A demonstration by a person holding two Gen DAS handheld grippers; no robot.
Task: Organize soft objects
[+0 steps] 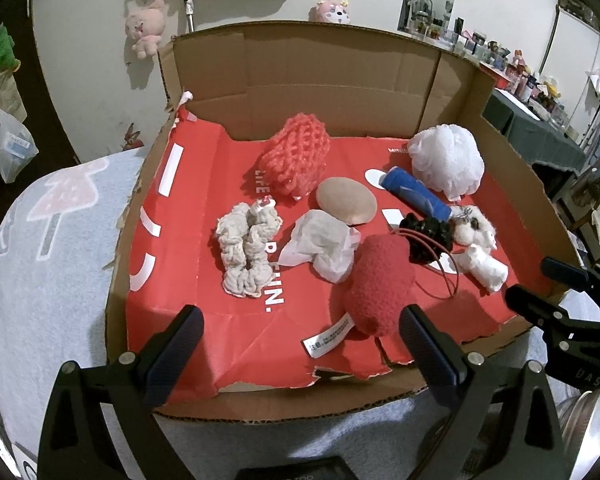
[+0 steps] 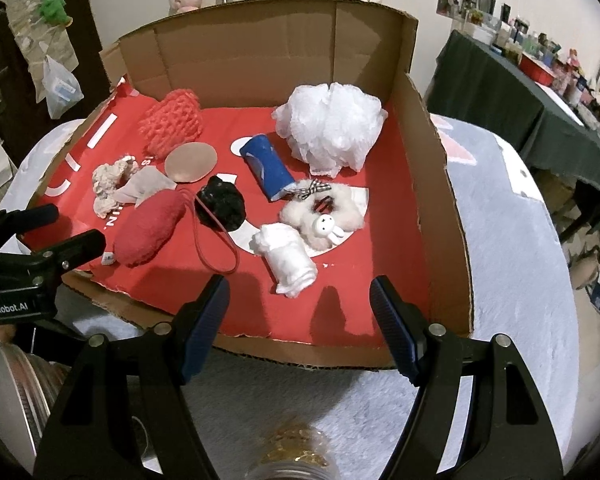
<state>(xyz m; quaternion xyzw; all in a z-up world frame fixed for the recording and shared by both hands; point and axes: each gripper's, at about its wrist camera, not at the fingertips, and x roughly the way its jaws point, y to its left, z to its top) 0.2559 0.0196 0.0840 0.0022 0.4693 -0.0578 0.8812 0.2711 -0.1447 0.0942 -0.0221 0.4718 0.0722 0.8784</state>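
A cardboard box [image 1: 300, 68] lined with red paper holds several soft objects. In the left wrist view: a red knit piece [image 1: 296, 156], a beige pad [image 1: 346, 200], a grey scrunchie [image 1: 248, 248], a crumpled tissue [image 1: 324, 244], a red plush pouch [image 1: 380, 280], a black scrunchie [image 1: 428, 236], a blue roll [image 1: 416, 192], a white loofah [image 1: 448, 156]. In the right wrist view: a white rolled cloth [image 2: 288, 260] and a fluffy bunny scrunchie [image 2: 324, 216]. My left gripper [image 1: 300, 344] is open at the box's near edge. My right gripper [image 2: 300, 312] is open just before the rolled cloth.
The box sits on a light blue plush blanket [image 2: 512, 264]. A dark table [image 2: 500, 88] with many small items stands to the right. Plush toys [image 1: 144, 28] hang on the wall behind. A glass jar [image 2: 292, 460] lies below the right gripper.
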